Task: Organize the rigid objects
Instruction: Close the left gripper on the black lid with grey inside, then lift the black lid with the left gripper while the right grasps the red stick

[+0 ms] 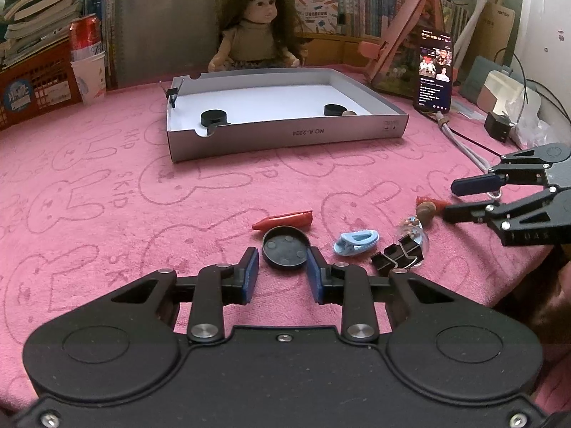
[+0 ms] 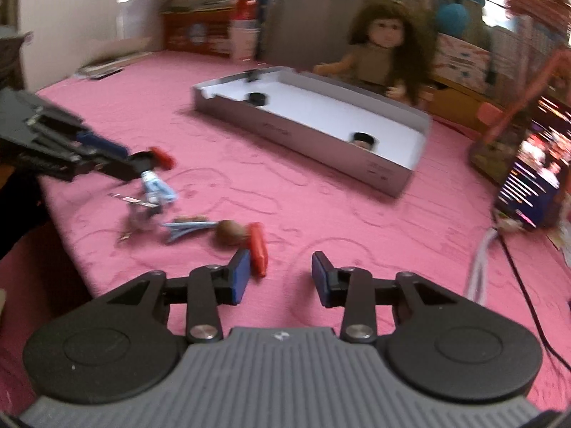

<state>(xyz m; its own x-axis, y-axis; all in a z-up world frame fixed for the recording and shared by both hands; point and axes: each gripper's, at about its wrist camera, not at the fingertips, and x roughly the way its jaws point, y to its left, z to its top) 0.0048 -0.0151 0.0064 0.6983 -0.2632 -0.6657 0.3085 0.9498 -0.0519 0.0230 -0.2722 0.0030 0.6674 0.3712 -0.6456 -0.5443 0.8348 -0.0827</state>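
In the left wrist view my left gripper [image 1: 282,266] is shut on a round black lid [image 1: 285,251] that rests on the pink cloth. Just behind the lid lies a red cone-shaped piece [image 1: 283,221]. To its right are a light blue clip [image 1: 357,242] and black binder clips [image 1: 396,255]. My right gripper [image 2: 280,271] is open over the cloth. A second red piece [image 2: 258,249] lies just inside its left pad, unpressed, with a brown nut [image 2: 228,232] beyond. The grey cardboard tray [image 1: 285,132] holds two black round pieces [image 1: 214,117] and a tan nut [image 1: 349,113].
A doll [image 1: 258,25] sits behind the tray. A lit phone [image 1: 433,71] leans at the right with a white cable [image 1: 460,142] trailing from it. A red can [image 1: 85,35] and a paper cup [image 1: 89,76] stand at the left. The table edge drops away near the right gripper.
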